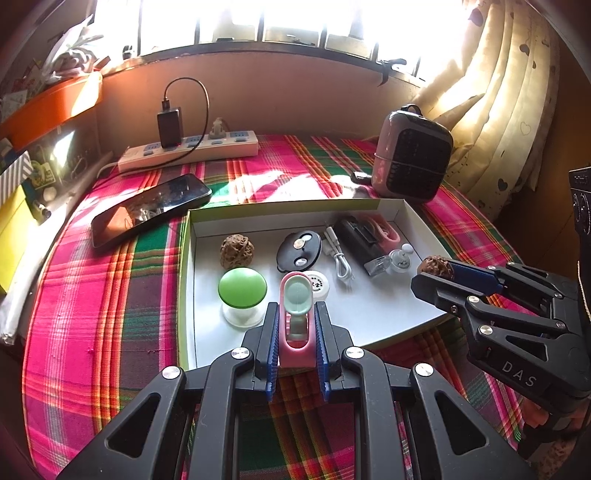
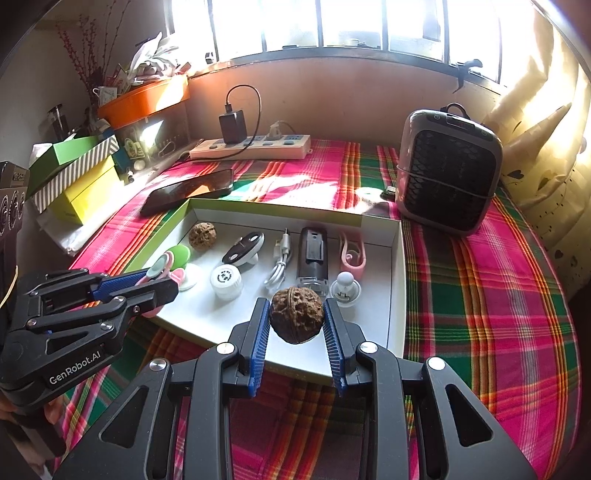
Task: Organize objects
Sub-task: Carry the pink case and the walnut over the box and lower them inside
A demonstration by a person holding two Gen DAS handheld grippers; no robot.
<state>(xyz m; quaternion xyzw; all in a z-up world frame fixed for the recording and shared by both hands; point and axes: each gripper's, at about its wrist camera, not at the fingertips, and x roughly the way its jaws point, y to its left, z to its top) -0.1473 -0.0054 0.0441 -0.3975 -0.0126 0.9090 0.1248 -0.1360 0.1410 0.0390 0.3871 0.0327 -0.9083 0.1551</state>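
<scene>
Right tongs (image 2: 295,325) clamped on walnut (image 2: 296,314), held over near right corner of white tray (image 2: 400,280). Second walnut (image 2: 202,236) lies at tray's far left, nearer left arm. Left tongs (image 1: 295,332) clamped on pink clip (image 1: 295,317), long axis along fingers, over tray's near edge.

A: Left wrist cam?
B: Low over the near edge of the tray (image 1: 369,203), facing fwd to the window (image 1: 280,18). Close in; own fingers fill the bottom of frame, other gripper (image 1: 436,275) at right edge.

A: Right wrist cam?
B: Same height, same heading, set more to the right. Left gripper (image 2: 162,286) shows at left of frame.

A: Overlap?
B: Tray (image 2: 400,258), power strip (image 2: 255,146), heater (image 2: 448,170), window (image 2: 332,22). Both see them.
</scene>
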